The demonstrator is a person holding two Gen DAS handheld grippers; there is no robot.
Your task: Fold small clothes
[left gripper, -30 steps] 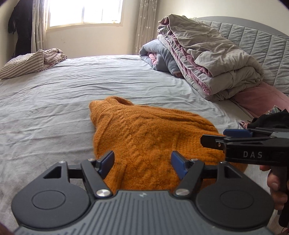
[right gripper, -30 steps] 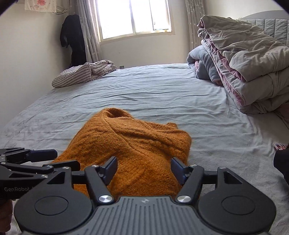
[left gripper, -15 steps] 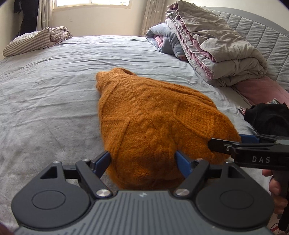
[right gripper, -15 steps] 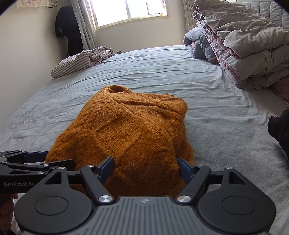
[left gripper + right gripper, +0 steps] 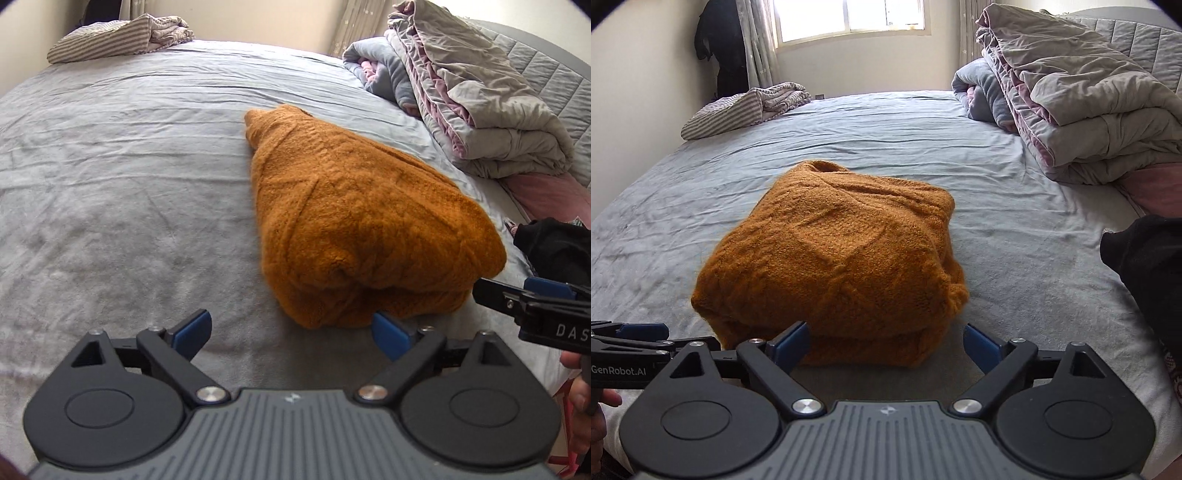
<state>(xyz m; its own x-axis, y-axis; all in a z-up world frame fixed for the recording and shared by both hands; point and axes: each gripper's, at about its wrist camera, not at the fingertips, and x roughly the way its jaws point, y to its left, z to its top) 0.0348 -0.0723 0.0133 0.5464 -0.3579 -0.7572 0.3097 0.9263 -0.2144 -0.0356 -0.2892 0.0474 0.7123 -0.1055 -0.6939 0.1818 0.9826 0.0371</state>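
Orange knit sweater (image 5: 834, 266) lies folded mid-bed, soft, thick and light. We have just been opening both grippers (image 5: 291, 326) (image 5: 886, 341) wide, empty, beside its near fold; we judge that doubled edge the best hold.

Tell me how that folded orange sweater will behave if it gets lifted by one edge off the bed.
The orange sweater is thick, fuzzy knit, so it would probably sag and let its stacked layers fall open. Its bulk suggests some weight for its size, though likely still light. The fuzzy surface should grip the grey sheet rather than slide; a push would likely bunch it.
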